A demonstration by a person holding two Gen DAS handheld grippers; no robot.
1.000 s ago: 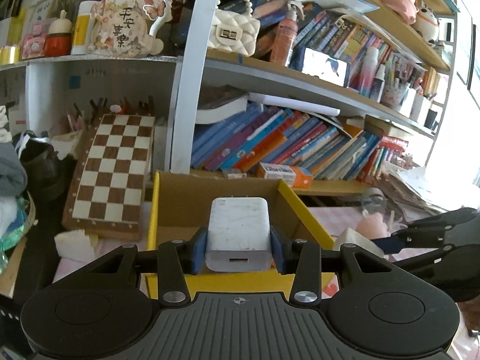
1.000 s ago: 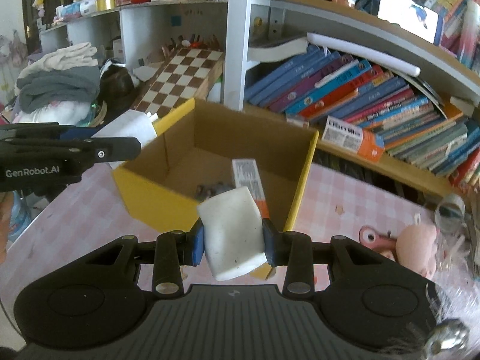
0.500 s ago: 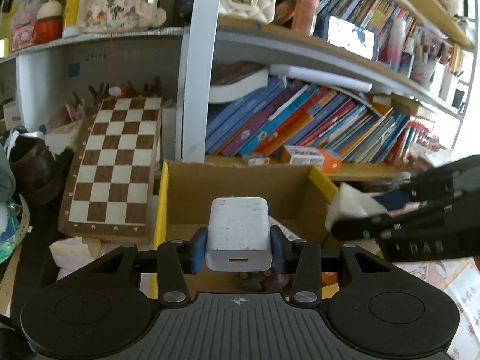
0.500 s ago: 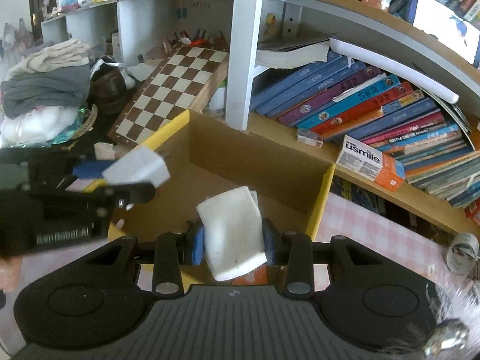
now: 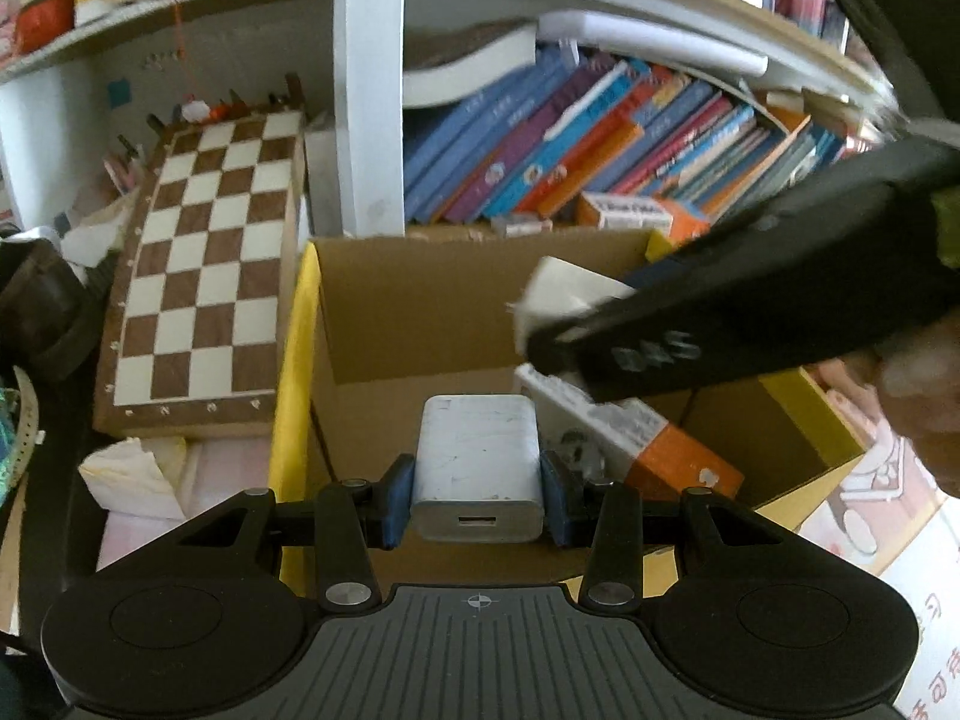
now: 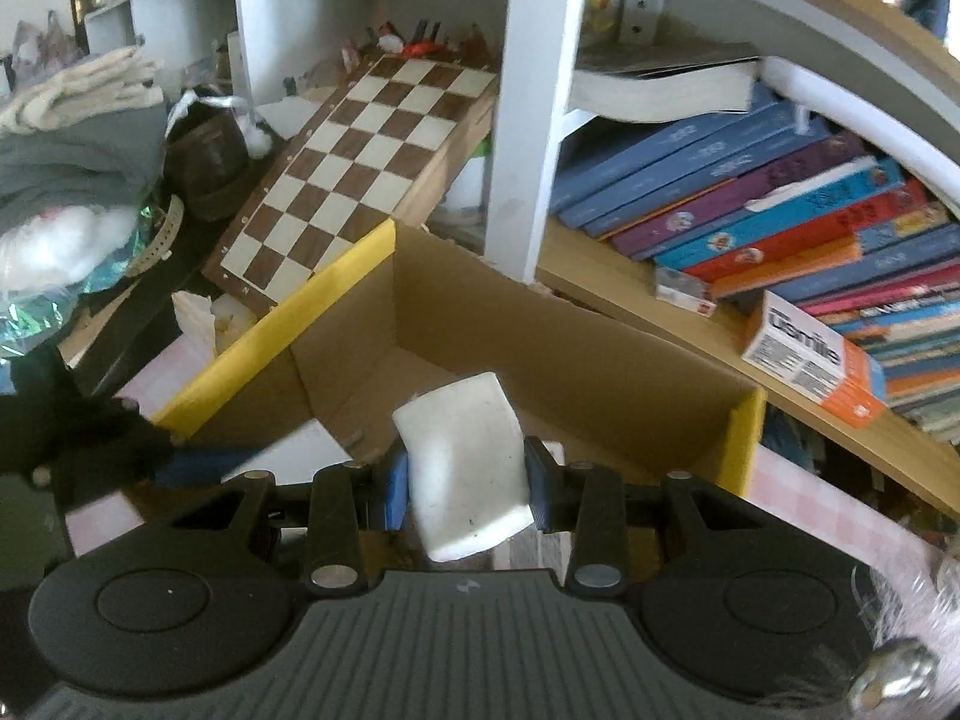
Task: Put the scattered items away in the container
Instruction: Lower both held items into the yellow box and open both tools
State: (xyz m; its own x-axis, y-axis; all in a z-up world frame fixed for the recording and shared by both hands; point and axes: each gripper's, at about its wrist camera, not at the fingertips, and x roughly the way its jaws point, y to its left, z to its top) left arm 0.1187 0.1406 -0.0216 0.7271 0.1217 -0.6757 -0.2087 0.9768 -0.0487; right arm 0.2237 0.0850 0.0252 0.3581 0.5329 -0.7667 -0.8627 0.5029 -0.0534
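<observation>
A cardboard box with yellow rims stands open in front of the bookshelf. My left gripper is shut on a white USB charger and holds it over the box's near side. My right gripper is shut on a white sponge block over the box; it shows in the left wrist view as a dark arm with the sponge block at its tip. An orange-and-white carton lies inside the box.
A chessboard leans left of the box. Crumpled tissue lies on the pink table beside it. Books fill the shelf behind, with an orange-white carton. Folded clothes lie far left.
Both grippers have moved forward and down over the box. The right gripper with its sponge block now reaches further across the box in the left wrist view.
</observation>
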